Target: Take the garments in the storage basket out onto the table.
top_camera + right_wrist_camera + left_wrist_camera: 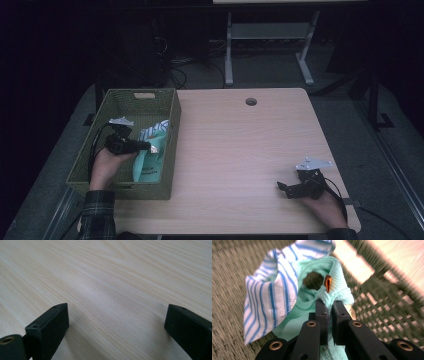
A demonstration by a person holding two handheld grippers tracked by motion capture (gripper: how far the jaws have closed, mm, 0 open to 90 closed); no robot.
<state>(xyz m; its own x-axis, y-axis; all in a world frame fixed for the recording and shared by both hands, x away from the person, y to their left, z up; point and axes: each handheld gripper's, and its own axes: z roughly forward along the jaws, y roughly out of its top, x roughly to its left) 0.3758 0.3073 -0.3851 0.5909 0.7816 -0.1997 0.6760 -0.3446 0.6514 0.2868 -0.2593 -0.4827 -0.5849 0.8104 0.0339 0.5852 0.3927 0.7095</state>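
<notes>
The basket (165, 150) sits at the left edge of the table (240, 150), and everything else reads off it. Inside it, near its right wall, the left gripper (150, 146) pinches a fold of a mint-green cloth (150, 167). In the left gripper view its jaws are clamped close together on a bunched ridge of that cloth (332, 293), with the fabric squeezed up between them. Gripping a gathered fold instead of a flat patch gives the jaws something thick to bite, so the cloth will likely come up in one piece without slipping.

A blue-and-white striped cloth (269, 295) lies against the green one, draped over its upper side, deeper into the basket. It is not between the jaws, though it touches the green cloth and could be dragged along if that one is lifted. A small orange tag (327, 283) shows on the green fabric just beyond the jaw tips.

The right gripper (285, 188) rests well away from the basket, near the table's front right corner. Its jaws stand wide apart over bare wood (112, 290), holding nothing. Parked there it is clear of the basket, probably waiting to receive or spread the cloth on the open tabletop.
</notes>
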